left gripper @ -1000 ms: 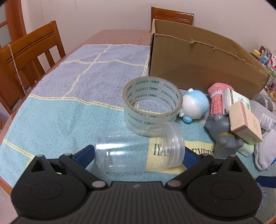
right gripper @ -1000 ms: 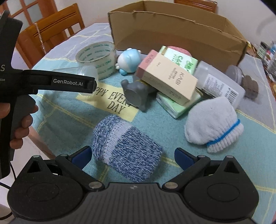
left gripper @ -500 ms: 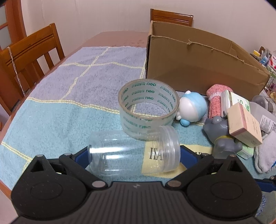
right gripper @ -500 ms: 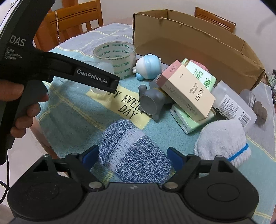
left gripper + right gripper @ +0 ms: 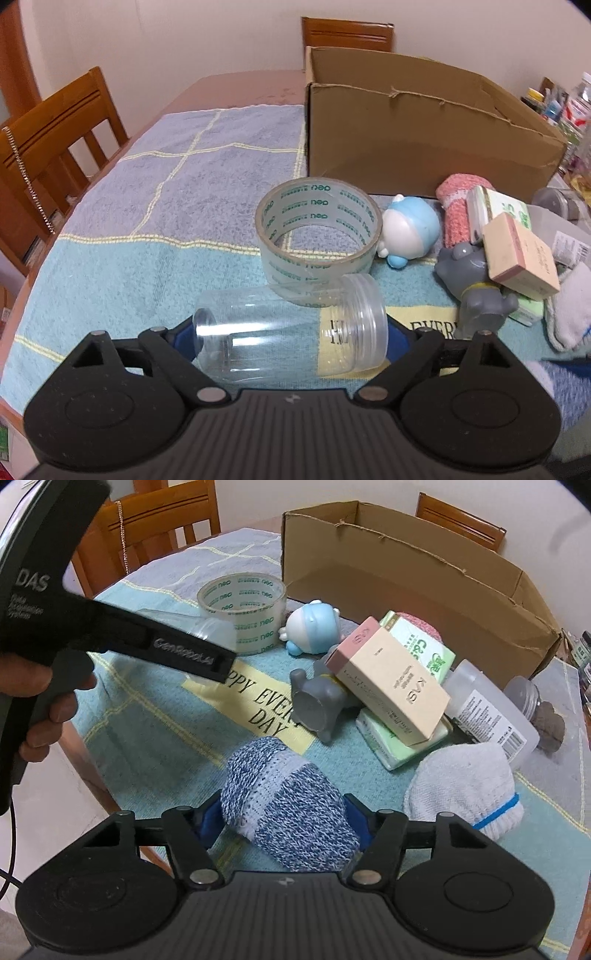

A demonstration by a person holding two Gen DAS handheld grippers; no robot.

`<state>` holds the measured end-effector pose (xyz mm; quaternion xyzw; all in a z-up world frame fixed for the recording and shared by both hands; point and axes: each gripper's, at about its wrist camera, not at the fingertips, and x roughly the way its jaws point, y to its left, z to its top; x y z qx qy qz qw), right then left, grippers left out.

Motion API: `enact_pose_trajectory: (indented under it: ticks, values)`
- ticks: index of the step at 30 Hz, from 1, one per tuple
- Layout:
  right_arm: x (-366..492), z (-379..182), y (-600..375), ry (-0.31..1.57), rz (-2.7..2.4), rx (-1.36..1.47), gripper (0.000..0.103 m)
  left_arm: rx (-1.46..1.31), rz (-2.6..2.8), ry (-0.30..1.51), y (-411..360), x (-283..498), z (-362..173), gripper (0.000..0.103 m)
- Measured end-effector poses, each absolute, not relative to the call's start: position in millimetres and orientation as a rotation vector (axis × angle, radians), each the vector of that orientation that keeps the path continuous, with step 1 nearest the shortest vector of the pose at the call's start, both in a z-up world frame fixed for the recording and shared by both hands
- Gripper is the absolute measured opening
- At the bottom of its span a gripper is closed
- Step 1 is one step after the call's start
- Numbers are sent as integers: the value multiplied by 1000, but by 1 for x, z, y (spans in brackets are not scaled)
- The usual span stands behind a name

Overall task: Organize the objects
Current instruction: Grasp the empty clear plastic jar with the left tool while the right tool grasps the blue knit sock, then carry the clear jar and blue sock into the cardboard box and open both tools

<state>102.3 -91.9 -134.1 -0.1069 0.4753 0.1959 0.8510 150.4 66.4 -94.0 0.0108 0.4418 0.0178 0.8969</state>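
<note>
My left gripper (image 5: 290, 338) is shut on a clear plastic jar (image 5: 288, 328) lying on its side, base left and threaded mouth right. A roll of clear tape (image 5: 319, 236) stands just beyond the jar. My right gripper (image 5: 282, 819) is shut on a rolled blue-and-white sock (image 5: 288, 808) at the table's near edge. The open cardboard box (image 5: 424, 136) stands behind, also in the right wrist view (image 5: 406, 568). The left gripper's body (image 5: 122, 635) crosses the right wrist view at left.
On the blue towel (image 5: 166, 206) lie a blue-white toy (image 5: 410, 229), a grey toy (image 5: 317, 701), a pink sock (image 5: 458, 206), a beige carton (image 5: 391, 683), green packs (image 5: 399, 738), a white bottle (image 5: 491, 716) and a white sock (image 5: 465, 790). Wooden chairs (image 5: 48, 147) stand at left.
Both grippers have closed: the left onto the clear jar, the right onto the blue sock. The right gripper also swung rightward, and the left came slightly nearer the tape.
</note>
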Motion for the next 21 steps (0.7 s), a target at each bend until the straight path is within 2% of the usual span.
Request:
enact_pose_trajectory:
  ticks: [12, 21]
  values:
    - [130, -105, -102, 1029, 365, -155, 70, 88, -166, 939, 75, 154, -42, 92]
    - [141, -71, -105, 1003, 297, -106, 70, 128, -294, 890, 74, 169, -9, 92]
